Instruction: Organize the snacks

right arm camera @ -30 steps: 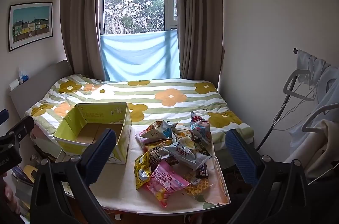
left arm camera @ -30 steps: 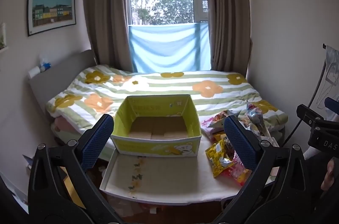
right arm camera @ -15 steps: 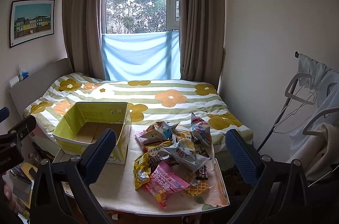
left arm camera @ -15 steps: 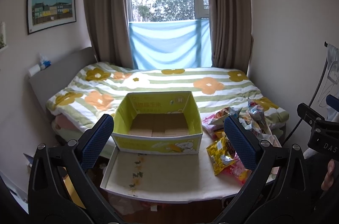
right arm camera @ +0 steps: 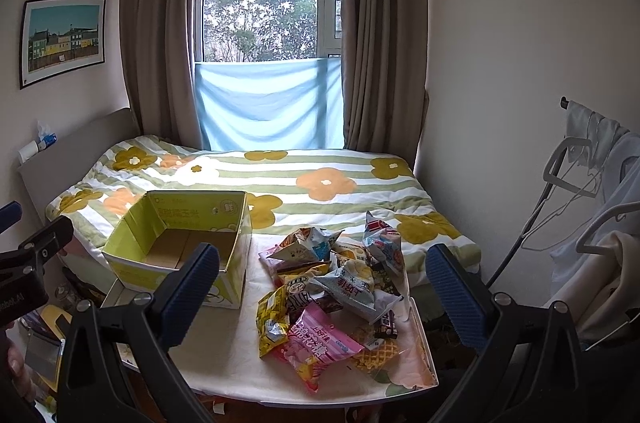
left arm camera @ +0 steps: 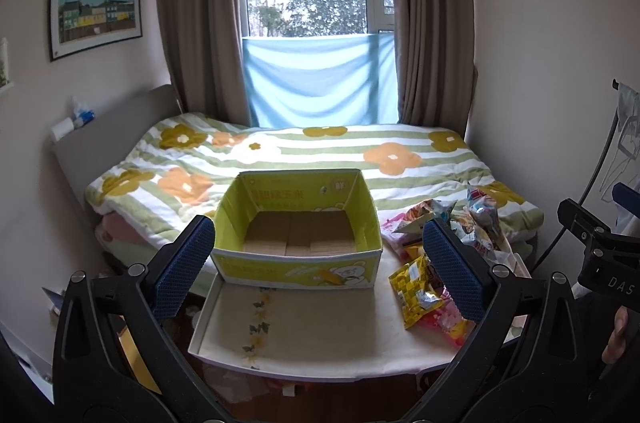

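Left gripper (left arm camera: 318, 273) wide apart, empty; box (left arm camera: 298, 229) at 12 o'clock on desk (left arm camera: 320, 327). Right gripper (right arm camera: 320, 293) wide apart, empty; snacks (right arm camera: 332, 287) piled dead ahead, box at 10 o'clock. Since a second ago both views have tipped slightly down. Both grippers level, clear of desk.

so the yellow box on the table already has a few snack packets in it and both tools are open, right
Not quite: the yellow box is empty, as the left wrist view shows its bare cardboard floor. The snack packets lie piled on the table beside it. Both tools are open.
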The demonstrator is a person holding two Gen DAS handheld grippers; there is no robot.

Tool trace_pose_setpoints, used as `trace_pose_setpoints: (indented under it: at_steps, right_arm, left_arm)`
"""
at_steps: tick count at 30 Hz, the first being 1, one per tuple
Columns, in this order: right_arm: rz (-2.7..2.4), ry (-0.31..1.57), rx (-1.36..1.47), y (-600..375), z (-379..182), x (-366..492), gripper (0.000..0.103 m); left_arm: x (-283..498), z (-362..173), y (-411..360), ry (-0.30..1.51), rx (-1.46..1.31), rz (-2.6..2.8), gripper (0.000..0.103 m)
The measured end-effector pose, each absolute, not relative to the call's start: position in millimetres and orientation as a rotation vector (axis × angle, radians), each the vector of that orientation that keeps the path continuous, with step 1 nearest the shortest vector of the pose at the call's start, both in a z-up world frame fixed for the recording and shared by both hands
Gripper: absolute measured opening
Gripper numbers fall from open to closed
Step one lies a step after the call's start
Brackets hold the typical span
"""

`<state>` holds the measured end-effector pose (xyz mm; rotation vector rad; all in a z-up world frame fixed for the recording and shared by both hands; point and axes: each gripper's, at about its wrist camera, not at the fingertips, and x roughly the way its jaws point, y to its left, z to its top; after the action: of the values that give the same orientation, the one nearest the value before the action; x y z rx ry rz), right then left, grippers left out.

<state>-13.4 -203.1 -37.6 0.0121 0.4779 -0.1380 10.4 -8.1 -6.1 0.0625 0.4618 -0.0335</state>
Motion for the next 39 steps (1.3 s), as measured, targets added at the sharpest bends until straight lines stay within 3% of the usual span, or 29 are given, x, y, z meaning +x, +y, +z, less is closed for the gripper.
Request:
trace_pose_setpoints:
  at_steps: [39]
  right_arm:
    - [-0.121,0.491,0.043,-195.3,-41.1,-9.4,0.103]
  left_arm:
    - [17.7,-4.4,-2.5,0.473,0.068,-0.054,0.103]
